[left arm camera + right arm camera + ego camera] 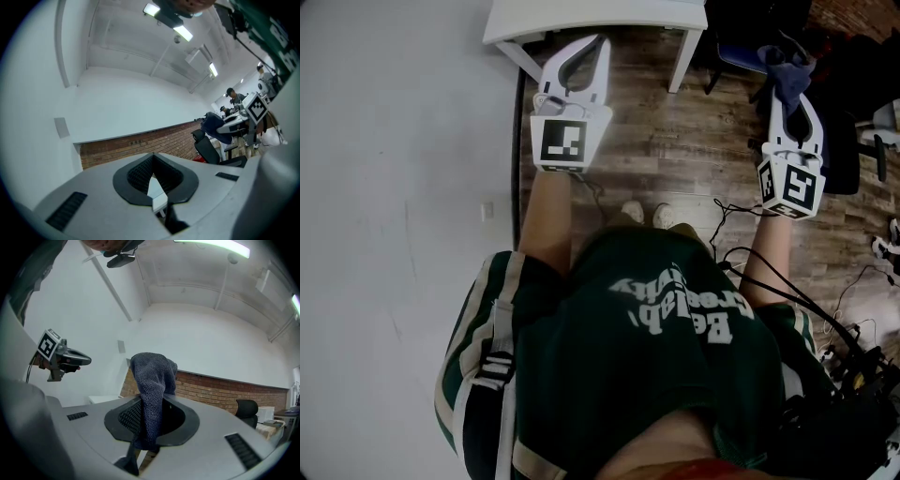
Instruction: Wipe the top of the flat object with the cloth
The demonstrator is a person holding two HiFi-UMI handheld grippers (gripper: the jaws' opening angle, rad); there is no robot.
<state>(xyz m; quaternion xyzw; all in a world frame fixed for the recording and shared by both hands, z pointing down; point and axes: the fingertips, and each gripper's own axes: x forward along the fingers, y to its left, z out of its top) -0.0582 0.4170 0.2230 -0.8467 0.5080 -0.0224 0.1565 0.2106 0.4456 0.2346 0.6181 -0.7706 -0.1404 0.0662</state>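
Dark blue-grey, nubbly and bunched, the cloth (785, 73) sits at 1 o'clock in the head view, pinched by the right gripper (789, 101), whose jaws hide its lower end; the left gripper (598, 45), at 12 o'clock, is clenched on nothing, the table (581, 17) beyond cut off.

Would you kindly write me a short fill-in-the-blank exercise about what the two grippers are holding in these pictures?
1. The cloth is clamped between the fingers of the ____ gripper.
2. The left gripper has ____ between its fingers.
3. The table ahead of the person is ____ in colour.

Missing words: right; nothing; white.
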